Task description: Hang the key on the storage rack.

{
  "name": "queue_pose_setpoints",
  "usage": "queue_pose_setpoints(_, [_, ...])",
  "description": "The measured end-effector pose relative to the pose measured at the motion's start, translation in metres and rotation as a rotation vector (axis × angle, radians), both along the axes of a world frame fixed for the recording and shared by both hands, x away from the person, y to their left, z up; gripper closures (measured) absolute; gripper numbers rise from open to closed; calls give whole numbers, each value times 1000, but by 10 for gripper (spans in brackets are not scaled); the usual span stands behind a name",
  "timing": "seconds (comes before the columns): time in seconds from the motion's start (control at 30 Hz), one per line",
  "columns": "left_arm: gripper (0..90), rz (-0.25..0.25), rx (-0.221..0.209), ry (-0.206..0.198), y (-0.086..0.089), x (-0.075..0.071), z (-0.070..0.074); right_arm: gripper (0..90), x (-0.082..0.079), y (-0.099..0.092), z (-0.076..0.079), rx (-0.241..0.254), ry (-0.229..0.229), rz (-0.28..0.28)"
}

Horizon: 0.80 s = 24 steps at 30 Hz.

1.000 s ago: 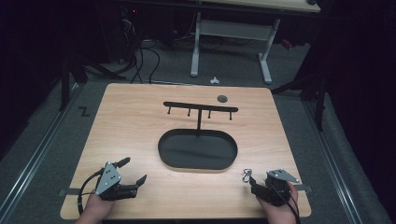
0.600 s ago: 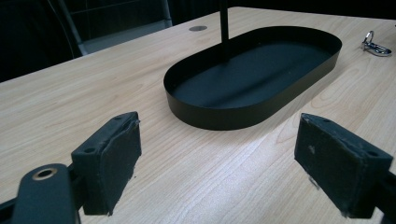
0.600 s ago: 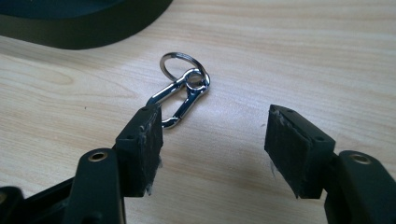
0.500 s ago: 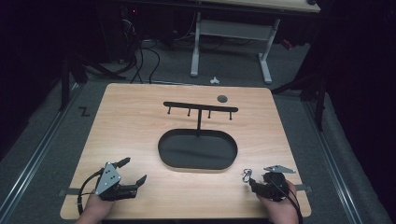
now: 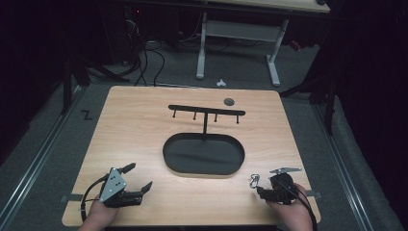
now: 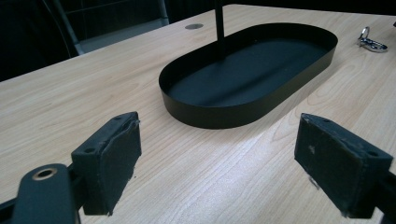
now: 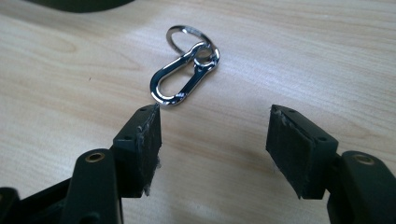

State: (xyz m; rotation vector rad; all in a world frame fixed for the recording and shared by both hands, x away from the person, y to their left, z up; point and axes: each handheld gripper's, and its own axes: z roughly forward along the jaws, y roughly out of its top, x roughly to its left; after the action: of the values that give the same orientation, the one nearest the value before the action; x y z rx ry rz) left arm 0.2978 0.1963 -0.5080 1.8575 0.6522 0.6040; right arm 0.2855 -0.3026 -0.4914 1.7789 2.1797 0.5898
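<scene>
A silver carabiner [image 7: 184,77] with a key ring on it lies flat on the wooden table [image 5: 144,134], just right of the black oval tray [image 5: 166,154]. My right gripper [image 7: 215,114] points at it from close by. Its jaws are open and have just been closing a little, with nothing between them; the carabiner [image 5: 254,181] lies just beyond the tips. A black rack with several hooks [image 5: 206,111] rises from the tray's far side. My left gripper [image 5: 139,175] rests open and empty at the front left, facing the tray [image 6: 210,112].
A small grey round disc [image 5: 229,101] sits in the tabletop at the far right. The table's front edge runs just under both hands. Beyond the table stand a white-legged desk [image 5: 274,57] and floor cables [image 5: 144,62].
My right gripper has tilted and shifted slightly toward the carabiner, its grey plate now raised. The carabiner and the left gripper have stayed put.
</scene>
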Motion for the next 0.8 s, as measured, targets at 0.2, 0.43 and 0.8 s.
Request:
queue_pose_setpoints(0.2, [151,4,3,3,-2,2,-1,389,3,1,-1,-20,71,35])
queue_pose_setpoints(0.43, [152,-4,0,-4,0,-1,0,402,8,10,-1,-43,104,61])
queue_pose_setpoints(0.8, [151,0,6,2,-1,1,0,417,25,19,8,-102,160,121])
